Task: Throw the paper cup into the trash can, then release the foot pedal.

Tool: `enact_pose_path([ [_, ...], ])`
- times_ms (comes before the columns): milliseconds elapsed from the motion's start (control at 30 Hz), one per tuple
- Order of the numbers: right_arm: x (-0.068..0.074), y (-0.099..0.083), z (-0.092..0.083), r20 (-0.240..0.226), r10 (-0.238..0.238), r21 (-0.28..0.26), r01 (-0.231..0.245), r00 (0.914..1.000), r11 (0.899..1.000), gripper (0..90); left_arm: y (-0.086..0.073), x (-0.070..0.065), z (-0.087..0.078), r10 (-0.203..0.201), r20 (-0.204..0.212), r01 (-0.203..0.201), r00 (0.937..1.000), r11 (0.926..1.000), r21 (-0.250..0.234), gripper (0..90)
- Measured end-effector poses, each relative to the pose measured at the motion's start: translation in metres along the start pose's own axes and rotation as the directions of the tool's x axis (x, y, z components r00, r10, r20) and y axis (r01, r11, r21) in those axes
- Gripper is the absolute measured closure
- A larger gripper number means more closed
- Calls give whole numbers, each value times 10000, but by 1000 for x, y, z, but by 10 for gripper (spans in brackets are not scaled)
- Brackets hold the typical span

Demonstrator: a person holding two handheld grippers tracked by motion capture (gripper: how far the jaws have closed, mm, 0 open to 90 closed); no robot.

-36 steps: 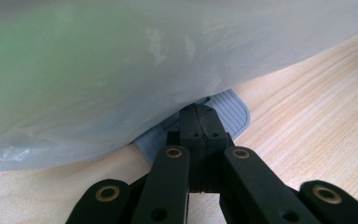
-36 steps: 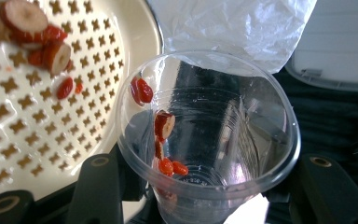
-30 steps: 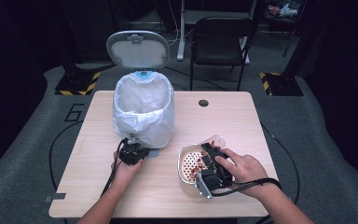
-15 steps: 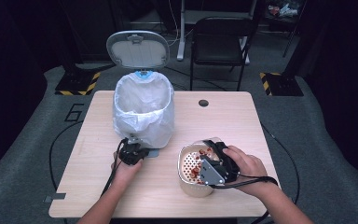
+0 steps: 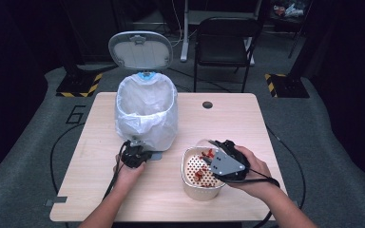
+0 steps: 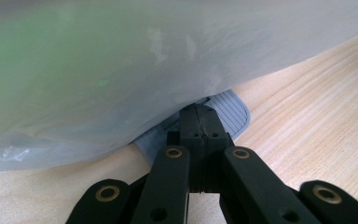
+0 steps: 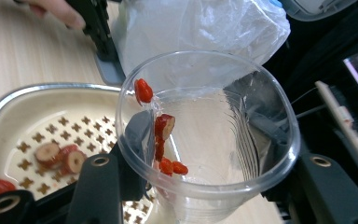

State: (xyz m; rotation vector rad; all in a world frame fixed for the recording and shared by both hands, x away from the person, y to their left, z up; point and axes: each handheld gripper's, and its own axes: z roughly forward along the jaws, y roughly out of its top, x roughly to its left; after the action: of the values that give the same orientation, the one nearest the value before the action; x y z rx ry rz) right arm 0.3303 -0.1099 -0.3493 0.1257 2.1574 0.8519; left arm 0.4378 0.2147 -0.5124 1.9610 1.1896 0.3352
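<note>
Cup: clear plastic cup (image 7: 205, 135), tipped on its side, held above the strainer bowl with its mouth toward the right gripper's camera; in the high view its rim (image 5: 204, 145) shows just left of the right gripper.
Cup contents: a few red fruit pieces (image 7: 164, 126) stick to the inner wall, one at the rim, others lower down.
Right gripper: (image 7: 205, 186) its fingers pinch the cup from both sides, one black finger (image 7: 137, 140) pressed against the left wall, the other against the right wall; in the high view the gripper (image 5: 225, 161) sits over the right rim of the bowl, in the person's right hand (image 5: 252, 168).
Strainer bowl: cream bowl (image 5: 190, 183) with a perforated floor, on the surface near its front edge; the holes are cross-shaped in the right gripper view (image 7: 9, 116).
Bowl contents: red and pale fruit slices (image 7: 58, 156) lie on the perforated floor, one red piece apart near the left rim.
Bin: small bin lined with a white bag (image 5: 146, 111), lid (image 5: 140, 50) standing open, on the left half of the surface; bag bulges over the rim.
Pedal: grey ribbed pedal (image 6: 233, 112) juts out from under the bag at the bin's base.
Left gripper: (image 6: 200, 116) fingers pressed together, tips resting on the pedal; in the high view it (image 5: 134, 156) sits at the bin's foot, in the left hand (image 5: 129, 173).
Surface: light wood surface (image 5: 247, 118), a dark round hole toward its far edge.
Behind: a black chair (image 5: 221, 45) stands beyond the surface.
</note>
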Motion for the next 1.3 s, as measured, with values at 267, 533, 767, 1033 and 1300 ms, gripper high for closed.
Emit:
enact_pose_path([
  [267, -11, -11, -2, -846, 2092, -533, -2140, 9742, 9754, 461, 0, 0, 0, 24, 13, -24, 10000, 10000, 64, 900],
  [533, -20, -19, 1, -1515, 3557, -960, -3719, 9222, 9233, 461, 0, 0, 0, 26, -3, -26, 10000, 10000, 61, 900],
  [767, -24, -16, 1, -1529, 4188, -1507, -4400, 8951, 8853, 460, 0, 0, 0, 1, 11, -1, 10000, 10000, 69, 900],
  [1033, -28, -12, 4, -2027, 4824, -1814, -5168, 8522, 8367, 461, 0, 0, 0, 14, 9, -14, 10000, 10000, 70, 900],
  [1300, -27, -18, 2, -2237, 5217, -2127, -5636, 8233, 7982, 460, 1, 5, -5, 576, -224, -558, 9981, 9957, 746, 900],
])
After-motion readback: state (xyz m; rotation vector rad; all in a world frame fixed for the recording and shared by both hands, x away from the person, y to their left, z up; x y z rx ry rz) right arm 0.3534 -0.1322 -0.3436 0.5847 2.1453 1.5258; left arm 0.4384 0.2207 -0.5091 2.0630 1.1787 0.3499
